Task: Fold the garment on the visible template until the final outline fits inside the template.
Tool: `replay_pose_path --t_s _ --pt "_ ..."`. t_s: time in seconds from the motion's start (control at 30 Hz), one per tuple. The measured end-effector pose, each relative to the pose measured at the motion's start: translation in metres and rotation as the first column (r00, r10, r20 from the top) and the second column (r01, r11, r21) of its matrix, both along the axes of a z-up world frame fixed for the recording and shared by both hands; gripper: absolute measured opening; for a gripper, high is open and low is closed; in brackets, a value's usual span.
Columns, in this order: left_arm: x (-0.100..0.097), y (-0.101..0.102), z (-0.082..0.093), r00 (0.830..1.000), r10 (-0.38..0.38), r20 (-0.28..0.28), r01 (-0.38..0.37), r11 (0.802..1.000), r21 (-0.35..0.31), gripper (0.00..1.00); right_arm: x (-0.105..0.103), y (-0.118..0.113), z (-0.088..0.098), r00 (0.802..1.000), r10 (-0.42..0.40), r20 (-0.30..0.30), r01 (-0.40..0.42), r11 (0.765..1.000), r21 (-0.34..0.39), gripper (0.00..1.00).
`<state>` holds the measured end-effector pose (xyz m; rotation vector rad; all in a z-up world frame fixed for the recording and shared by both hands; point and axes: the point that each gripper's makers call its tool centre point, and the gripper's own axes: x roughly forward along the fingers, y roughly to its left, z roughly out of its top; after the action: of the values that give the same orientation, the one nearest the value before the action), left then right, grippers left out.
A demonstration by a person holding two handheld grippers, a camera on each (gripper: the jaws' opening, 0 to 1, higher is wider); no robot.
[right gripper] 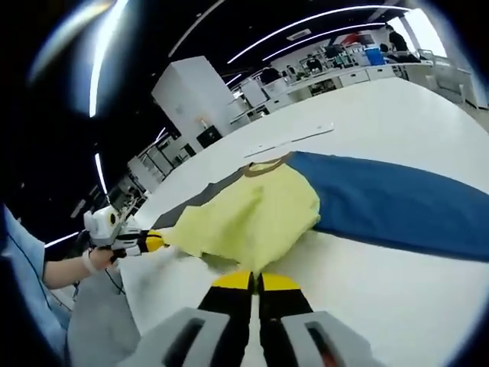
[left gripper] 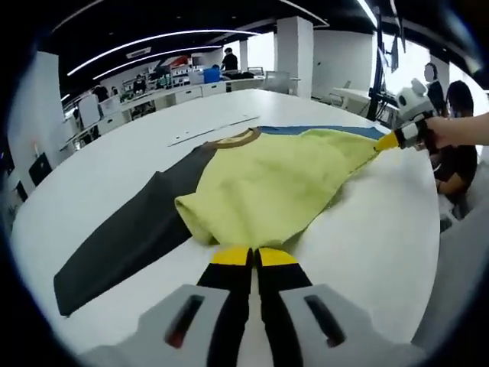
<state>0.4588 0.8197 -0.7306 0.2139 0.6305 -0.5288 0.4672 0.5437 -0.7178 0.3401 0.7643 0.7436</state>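
Observation:
A yellow garment (left gripper: pixel 267 183) with a brown collar (left gripper: pixel 233 139) lies on a flat template that is black (left gripper: pixel 122 237) on one side and blue (left gripper: pixel 328 130) on the other. My left gripper (left gripper: pixel 252 256) is shut on the garment's near edge. The right gripper (left gripper: pixel 397 139), held by a hand, pinches a stretched corner at the far right. In the right gripper view the garment (right gripper: pixel 252 218) covers the seam between the blue part (right gripper: pixel 397 202) and the dark part (right gripper: pixel 199 200). My right gripper (right gripper: pixel 254 281) is shut on its edge, and the left gripper (right gripper: pixel 153 241) holds the far left corner.
The white table (left gripper: pixel 382 229) is wide, with bare surface around the template. A thin white strip (left gripper: pixel 214 130) (right gripper: pixel 290 141) lies beyond the collar. A seated person (left gripper: pixel 458 153) is at the table's right edge. Desks and people stand far behind.

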Motion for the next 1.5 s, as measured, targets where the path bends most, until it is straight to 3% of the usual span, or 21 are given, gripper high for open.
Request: replay_pose_path --t_s 0.3,0.5,0.9,1.07,1.5 --pt "-0.035 0.018 0.005 0.998 -0.045 -0.034 0.047 0.997 0.069 0.0 -0.033 -0.012 0.008 0.999 0.019 -0.038 -0.018 1.0 0.021 0.0" --pt "-0.055 0.025 0.009 0.997 -0.042 -0.062 0.045 0.998 0.05 0.0 -0.058 -0.012 0.016 0.997 0.055 -0.048 -0.054 0.998 0.025 0.0" --pt "-0.092 0.024 0.011 0.993 -0.042 -0.11 0.044 0.999 0.021 0.0 -0.101 -0.012 0.008 0.99 0.095 -0.101 -0.093 0.995 0.022 0.0" --pt "-0.11 0.016 0.011 0.988 -0.058 -0.141 0.059 0.998 -0.002 0.0 -0.108 -0.023 0.007 0.99 0.079 -0.113 -0.079 0.997 0.01 0.0" --pt "-0.132 0.002 -0.001 0.97 -0.098 -0.225 0.094 0.995 -0.029 0.0 -0.109 -0.045 0.007 0.992 0.042 -0.121 -0.045 0.999 -0.021 0.0"
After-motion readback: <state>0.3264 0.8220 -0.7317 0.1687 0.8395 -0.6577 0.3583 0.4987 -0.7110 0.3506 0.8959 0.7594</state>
